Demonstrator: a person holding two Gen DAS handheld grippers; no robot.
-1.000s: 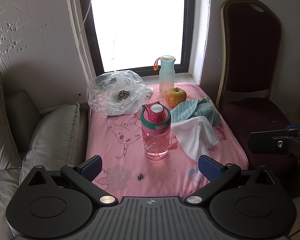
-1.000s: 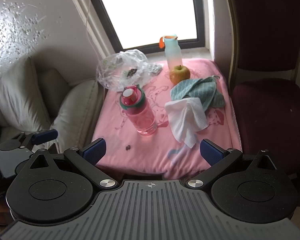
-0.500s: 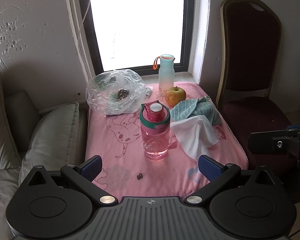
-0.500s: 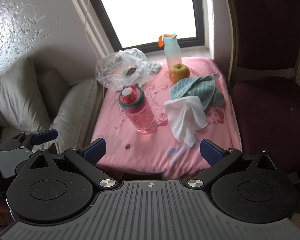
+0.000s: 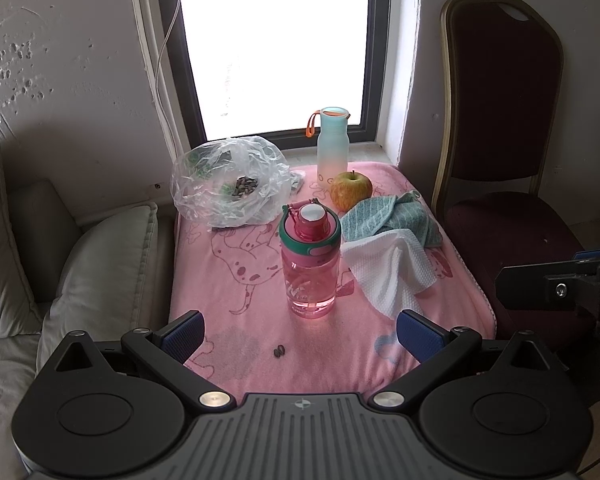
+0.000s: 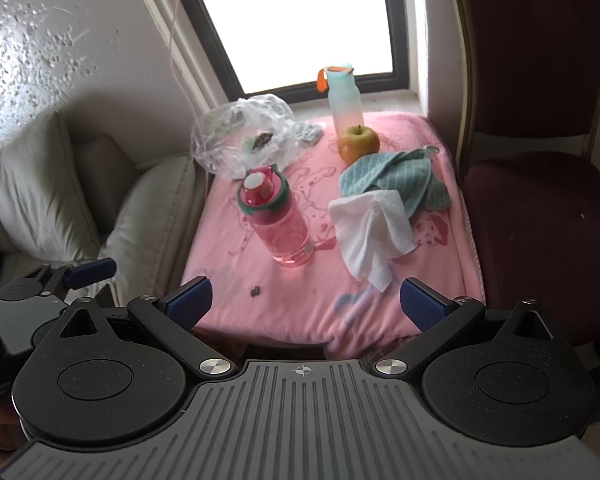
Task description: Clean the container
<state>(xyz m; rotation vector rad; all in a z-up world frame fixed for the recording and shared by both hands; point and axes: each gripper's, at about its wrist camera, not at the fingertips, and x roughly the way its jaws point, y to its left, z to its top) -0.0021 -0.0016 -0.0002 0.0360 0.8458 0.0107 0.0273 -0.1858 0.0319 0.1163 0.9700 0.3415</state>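
Note:
A pink bottle [image 5: 310, 264] with a green-rimmed lid stands upright in the middle of the pink-covered table [image 5: 236, 280]; the right wrist view shows the same pink bottle [image 6: 278, 220]. A white cloth [image 5: 388, 272] lies crumpled just right of it, partly over a teal striped cloth [image 5: 392, 220]. My left gripper [image 5: 300, 336] hangs open at the table's near edge, short of the bottle, nothing between its fingers. My right gripper [image 6: 304, 304] is open too, held back from the front edge, with the white cloth [image 6: 370, 236] ahead of it.
A pale blue bottle [image 5: 333, 140] and an apple [image 5: 351, 190] stand at the back by the window. A clear plastic bag [image 5: 230, 182] with seeds lies back left. Two dark seeds [image 5: 279, 351] lie near the front. A maroon chair [image 5: 508, 184] stands right, cushions [image 5: 100, 264] left.
Both views have crept slightly closer to the table. Nothing on the table has moved, and both grippers stay open.

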